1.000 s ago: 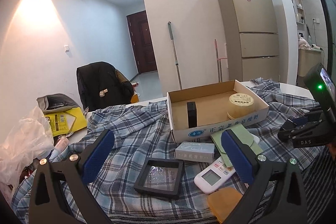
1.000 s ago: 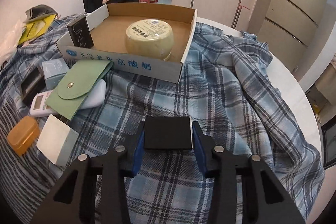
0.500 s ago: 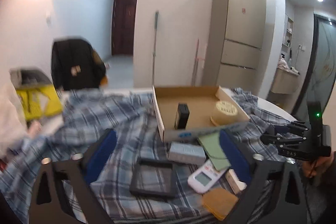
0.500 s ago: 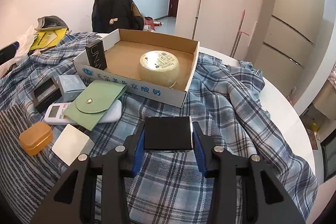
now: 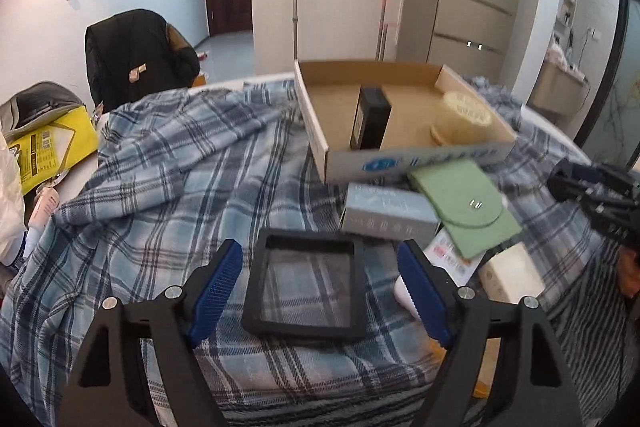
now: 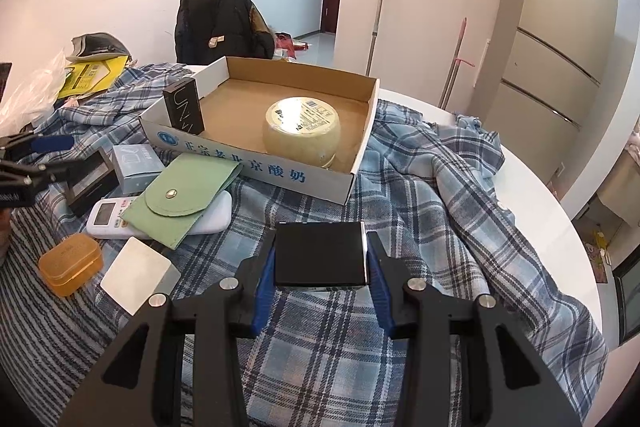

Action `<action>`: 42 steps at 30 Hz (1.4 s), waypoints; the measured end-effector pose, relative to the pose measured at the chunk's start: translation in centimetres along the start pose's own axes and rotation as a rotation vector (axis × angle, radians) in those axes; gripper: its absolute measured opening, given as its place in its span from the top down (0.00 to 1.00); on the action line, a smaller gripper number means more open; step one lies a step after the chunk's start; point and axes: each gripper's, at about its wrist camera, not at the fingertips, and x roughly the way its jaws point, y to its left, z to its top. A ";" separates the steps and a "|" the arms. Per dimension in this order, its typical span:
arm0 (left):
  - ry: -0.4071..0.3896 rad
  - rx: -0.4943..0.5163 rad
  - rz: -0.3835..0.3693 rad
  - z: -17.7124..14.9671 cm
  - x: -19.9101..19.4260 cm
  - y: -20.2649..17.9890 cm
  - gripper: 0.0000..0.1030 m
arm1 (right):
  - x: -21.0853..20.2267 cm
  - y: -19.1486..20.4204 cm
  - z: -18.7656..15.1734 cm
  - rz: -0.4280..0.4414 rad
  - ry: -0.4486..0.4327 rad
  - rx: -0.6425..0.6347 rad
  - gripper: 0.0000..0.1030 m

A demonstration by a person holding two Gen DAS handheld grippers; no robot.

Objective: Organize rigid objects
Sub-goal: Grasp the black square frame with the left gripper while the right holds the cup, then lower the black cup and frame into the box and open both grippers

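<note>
- Left gripper (image 5: 320,287): fingers apart and closing, one either side of the black display frame (image 5: 306,291). The pads are not touching it yet; a gap shows on both sides. Likely lined up this way so the pads meet the frame's two long edges squarely.
- The frame lies flat on the plaid cloth (image 5: 160,187), its clear window showing the check pattern beneath.
- Right gripper (image 6: 320,259): fingers clamped on a flat black box (image 6: 320,253), held clear of the cloth, broad face up. The side grip keeps it level, probably for setting down inside the cardboard tray (image 6: 248,163).
- The tray sits well ahead of both sets of fingers. It already holds a round yellow tub (image 6: 302,131) and a dark upright carton (image 6: 184,109) in the near-left corner; bare floor remains between and behind them.
- Just beyond the left fingertips: a pale blue box (image 5: 390,213) and a green snap pouch (image 5: 464,205), the pouch lying over a white remote (image 6: 160,217).
- Beside the right-hand finger of the left gripper, the remote's end crowds close, so the closing pad may nudge it.
- Left of the right gripper's fingers: an orange case (image 6: 70,263) and a white card box (image 6: 138,273), loose on the cloth and yet to be sorted.
- The tray's near wall stands between both grippers and the open floor, so a lift over it looks necessary.
</note>
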 end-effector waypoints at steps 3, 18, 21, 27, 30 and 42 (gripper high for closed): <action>0.039 -0.027 0.015 0.1 0.9 0.4 0.20 | -0.1 0.0 0.0 -0.006 -0.004 -0.002 0.61; 0.143 -0.051 0.000 -0.5 2.6 0.7 0.29 | 0.1 -0.3 0.0 0.000 -0.001 0.005 0.61; 0.153 -0.020 0.008 -0.5 2.8 0.2 0.29 | 0.3 -0.3 0.0 0.007 0.012 0.009 0.61; 0.168 0.023 0.051 -0.6 3.2 -0.6 0.30 | 0.6 -0.6 0.0 0.010 0.026 0.027 0.61; 0.141 0.011 0.055 -0.5 2.7 -0.4 0.30 | 0.7 -0.6 0.0 0.002 0.026 0.029 0.61; -0.094 0.006 0.081 1.2 -4.9 -1.5 0.30 | 0.0 -1.0 0.1 -0.055 -0.012 0.053 0.61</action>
